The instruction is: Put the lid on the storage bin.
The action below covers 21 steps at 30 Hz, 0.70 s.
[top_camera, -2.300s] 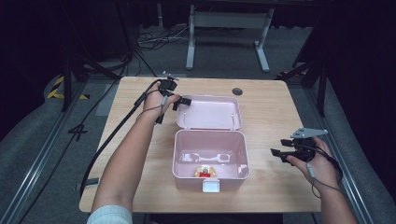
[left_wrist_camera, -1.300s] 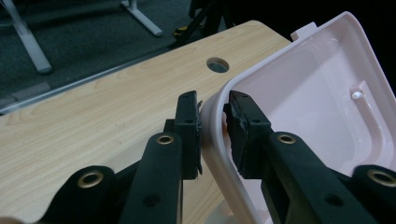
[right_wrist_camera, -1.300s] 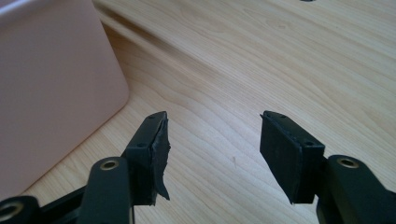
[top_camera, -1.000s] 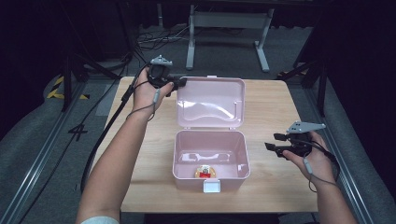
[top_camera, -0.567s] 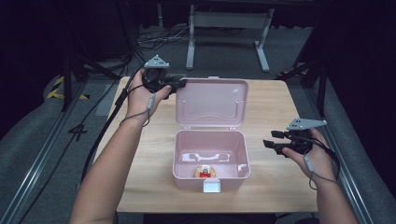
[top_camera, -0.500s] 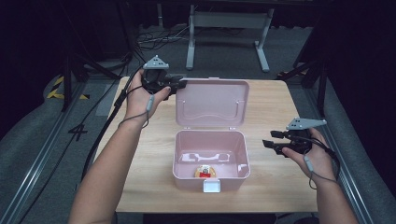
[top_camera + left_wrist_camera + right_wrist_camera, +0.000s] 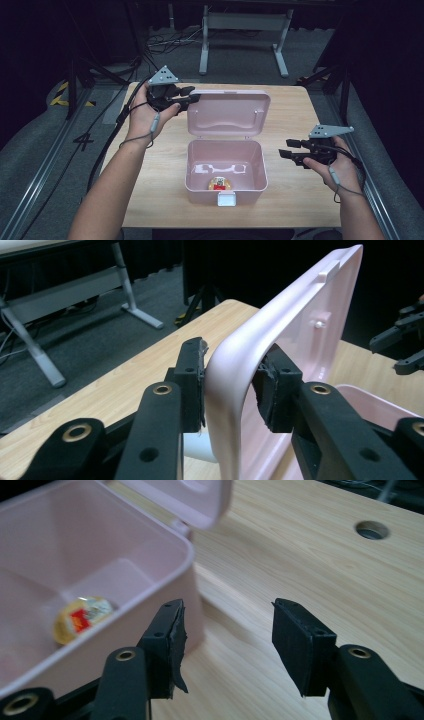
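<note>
Pink box sits mid worktop, open; lid stands up behind it on the far side, inner face toward the person, long axis left-right. Small gold/red item lies inside near the front wall. Round hole in the worktop beyond the box. Left gripper clamped on lid's left corner, a jaw on each face. Right gripper jaws wide apart, holding nothing, just right of the box, above the worktop.

A white numeral "4" is painted on the grey floor left of the light wooden worktop. Nothing else is legible.
</note>
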### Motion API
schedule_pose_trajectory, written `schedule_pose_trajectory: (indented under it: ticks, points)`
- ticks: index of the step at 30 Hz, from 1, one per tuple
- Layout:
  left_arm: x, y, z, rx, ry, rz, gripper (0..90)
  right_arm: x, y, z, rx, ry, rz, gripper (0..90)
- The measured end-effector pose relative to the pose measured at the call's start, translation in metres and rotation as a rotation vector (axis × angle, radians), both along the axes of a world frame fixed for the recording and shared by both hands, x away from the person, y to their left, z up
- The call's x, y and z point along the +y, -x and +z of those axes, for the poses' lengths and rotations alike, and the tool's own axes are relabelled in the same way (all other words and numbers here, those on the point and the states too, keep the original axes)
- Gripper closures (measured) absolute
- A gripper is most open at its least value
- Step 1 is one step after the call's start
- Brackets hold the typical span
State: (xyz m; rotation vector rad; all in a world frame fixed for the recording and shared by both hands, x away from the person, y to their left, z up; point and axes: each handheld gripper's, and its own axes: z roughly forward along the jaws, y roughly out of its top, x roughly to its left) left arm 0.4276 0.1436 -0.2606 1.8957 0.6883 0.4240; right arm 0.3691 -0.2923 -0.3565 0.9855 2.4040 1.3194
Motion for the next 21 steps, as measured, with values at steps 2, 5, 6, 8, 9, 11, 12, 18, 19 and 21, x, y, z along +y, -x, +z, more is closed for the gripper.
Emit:
schedule_pose_trajectory:
  ticks: [2,5,6,8,9,11,12,18,19,21]
  points:
    - [0.002,0.005,-0.001,-0.004,0.015,-0.015,64.0,0.001,0.004,0.003,0.010,-0.019,0.026,52.9]
    - [0.003,0.013,-0.002,-0.013,0.028,-0.028,62.4,0.004,0.010,0.008,0.012,-0.005,0.050,60.6]
    - [0.003,0.018,-0.004,-0.019,0.036,-0.030,61.4,0.006,0.014,0.010,0.026,0.002,0.064,66.0]
    - [0.002,0.021,-0.005,-0.021,0.037,-0.032,60.5,0.007,0.016,0.012,0.035,0.005,0.068,69.2]
    - [0.001,0.024,-0.006,-0.023,0.035,-0.034,59.7,0.008,0.018,0.013,0.046,0.008,0.073,71.7]
    - [-0.001,0.029,-0.008,-0.028,0.019,-0.038,59.0,0.010,0.022,0.016,0.061,0.007,0.088,76.8]
    - [-0.002,0.032,-0.010,-0.029,0.010,-0.045,59.2,0.011,0.024,0.017,0.064,0.006,0.097,78.8]
    - [0.000,0.044,-0.014,-0.037,0.013,-0.060,59.8,0.015,0.029,0.021,0.069,-0.007,0.122,86.8]
    - [0.000,0.046,-0.014,-0.039,0.011,-0.060,59.4,0.016,0.029,0.021,0.070,-0.008,0.126,87.6]
    - [0.000,0.051,-0.016,-0.042,0.011,-0.065,58.7,0.017,0.030,0.021,0.079,-0.010,0.134,89.1]
